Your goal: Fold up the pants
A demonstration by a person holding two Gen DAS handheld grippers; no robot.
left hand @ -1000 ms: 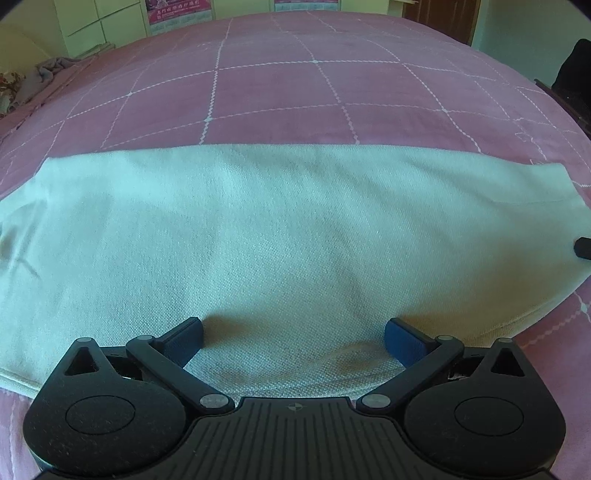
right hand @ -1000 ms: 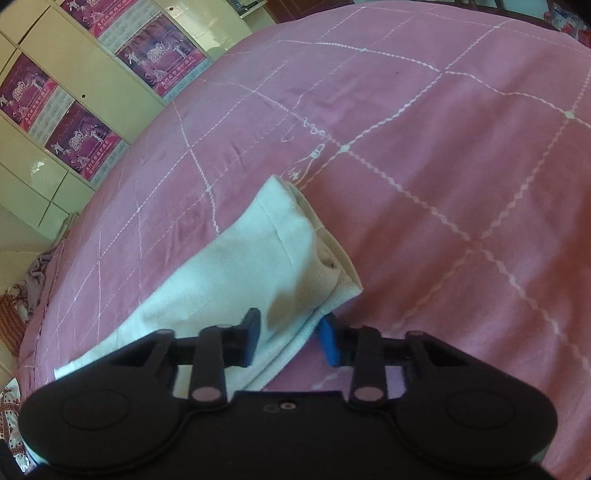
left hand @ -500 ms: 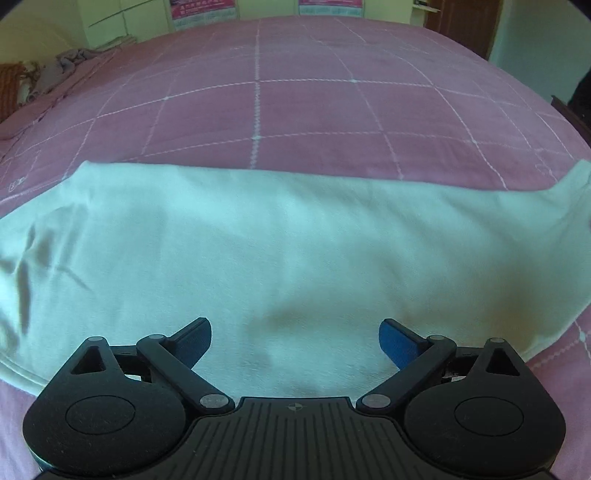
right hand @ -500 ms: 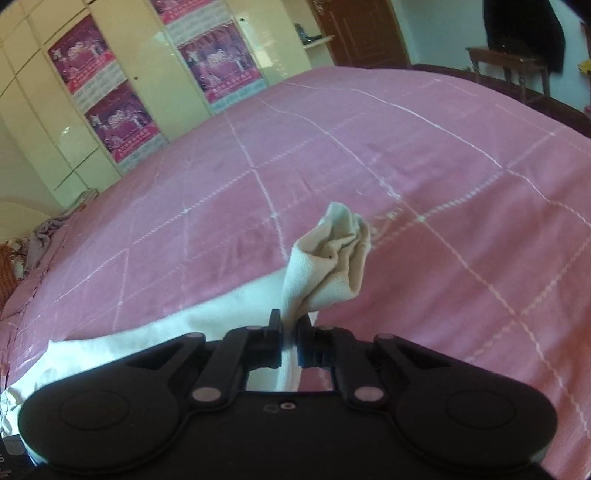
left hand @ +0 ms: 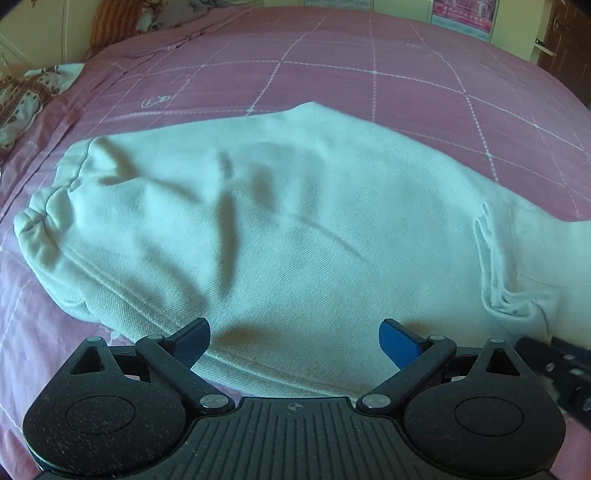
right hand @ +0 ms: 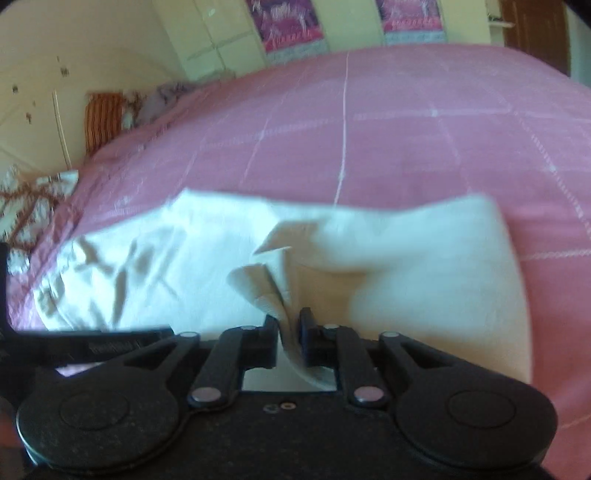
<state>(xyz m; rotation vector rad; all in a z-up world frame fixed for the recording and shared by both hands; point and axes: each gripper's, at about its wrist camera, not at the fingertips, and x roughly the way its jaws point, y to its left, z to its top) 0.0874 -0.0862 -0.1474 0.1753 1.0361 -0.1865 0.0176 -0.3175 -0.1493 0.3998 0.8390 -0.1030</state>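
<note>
The pale mint-white pants lie across the pink checked bed, waistband gathered at the left. My left gripper is open, its blue pads apart just over the near edge of the pants, holding nothing. My right gripper is shut on the cuff end of the pants, which bunches up between its pads. The carried leg end lies folded over the rest of the pants at the right of the left wrist view. The right wrist view is blurred.
The pink bedspread with white grid lines extends all around. Patterned bedding and pillows lie at the far left by the headboard. Wardrobe doors with posters stand behind the bed. Part of the other gripper's body shows at the lower right.
My right gripper closed on the cuff, lifted it and carried it leftward over the pants toward the waistband. My left gripper moved left along the pants, staying open.
</note>
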